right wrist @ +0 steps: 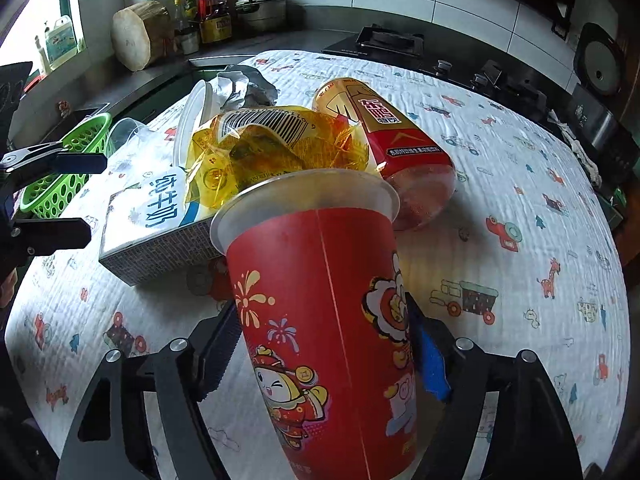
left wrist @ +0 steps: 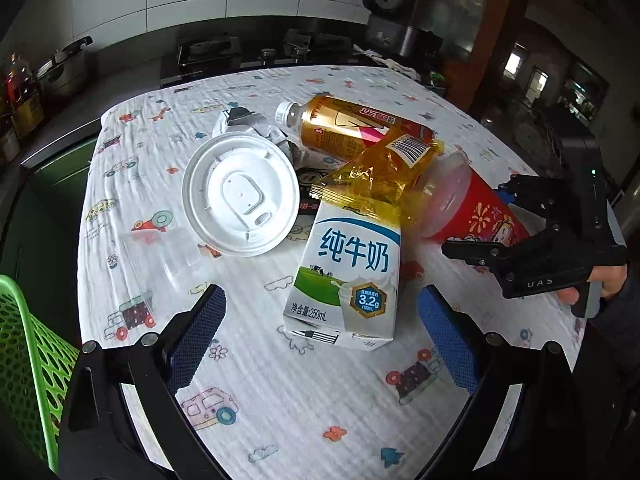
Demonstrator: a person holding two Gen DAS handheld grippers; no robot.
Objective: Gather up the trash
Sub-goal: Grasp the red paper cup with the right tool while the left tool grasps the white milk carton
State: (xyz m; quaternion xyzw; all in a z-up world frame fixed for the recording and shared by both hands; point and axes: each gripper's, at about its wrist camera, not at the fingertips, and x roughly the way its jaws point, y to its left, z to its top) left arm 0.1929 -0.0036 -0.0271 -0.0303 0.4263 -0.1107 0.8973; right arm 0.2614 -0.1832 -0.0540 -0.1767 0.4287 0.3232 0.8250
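A red paper cup (right wrist: 320, 320) with cartoon prints lies tilted on the table, its rim against a crumpled yellow wrapper (right wrist: 276, 148). My right gripper (right wrist: 324, 340) is shut on the cup, with a pad pressed on each side of its body. In the left wrist view the same gripper (left wrist: 480, 220) clasps the red cup (left wrist: 484, 208) at the right. My left gripper (left wrist: 320, 340) is open and holds nothing, just short of a white milk carton (left wrist: 344, 276). A gold drink bottle (left wrist: 352, 128), a white lid (left wrist: 240, 196) and crumpled foil (left wrist: 256, 120) lie behind.
A green plastic basket (left wrist: 24, 360) stands off the table's left edge. A clear plastic cup (left wrist: 160, 252) lies left of the carton. The printed tablecloth (left wrist: 300, 408) covers the table. A stove and counter with pots and bottles run along the far wall.
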